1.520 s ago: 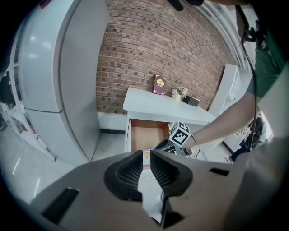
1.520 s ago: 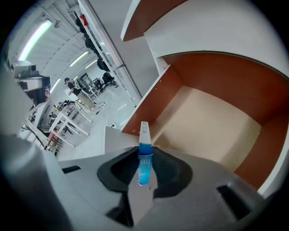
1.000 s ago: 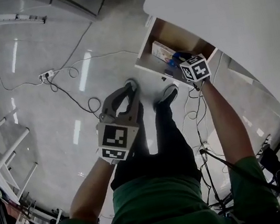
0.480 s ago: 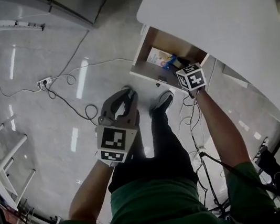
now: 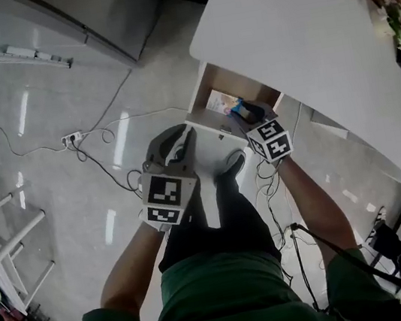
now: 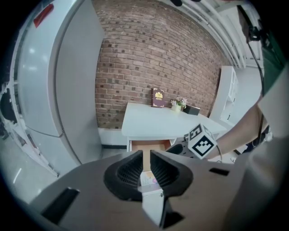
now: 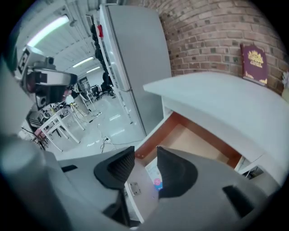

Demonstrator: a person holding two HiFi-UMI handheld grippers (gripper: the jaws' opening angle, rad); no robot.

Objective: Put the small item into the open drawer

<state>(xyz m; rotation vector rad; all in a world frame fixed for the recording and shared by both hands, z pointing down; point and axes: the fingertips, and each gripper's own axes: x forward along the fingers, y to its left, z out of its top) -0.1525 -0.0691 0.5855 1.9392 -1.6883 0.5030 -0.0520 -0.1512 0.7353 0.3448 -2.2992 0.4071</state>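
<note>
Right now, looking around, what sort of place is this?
Probably a lab or workshop space rather than a home: a glossy floor with a power strip and loose cables, a white table against a brick wall, and work tables under strip lights further back.

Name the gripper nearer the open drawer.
The right gripper, over the drawer; its empty jaws have just been closing. The left gripper hangs short of its front.
</note>
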